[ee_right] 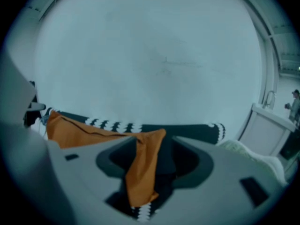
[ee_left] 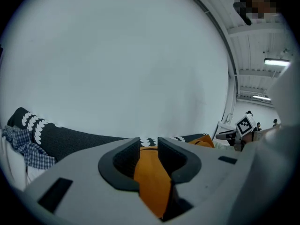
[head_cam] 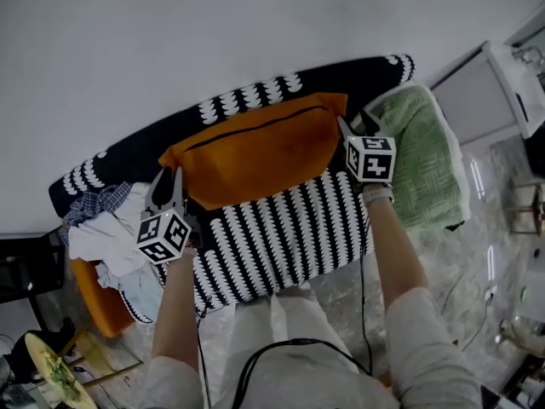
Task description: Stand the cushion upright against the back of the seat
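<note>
Cushion (head_cam: 255,147) hides the middle of the seat back (head_cam: 358,75), and a heap of clothes (head_cam: 106,237) buries the seat's left end. Bottom-left, a plate (head_cam: 51,369) runs off the frame edge; the whole right gripper view is blurred.

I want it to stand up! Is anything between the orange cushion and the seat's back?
Nothing visible. The orange cushion has its top edge right along the seat back; the clothes lie at the left end.

No legible text, labels, brands or numbers
</note>
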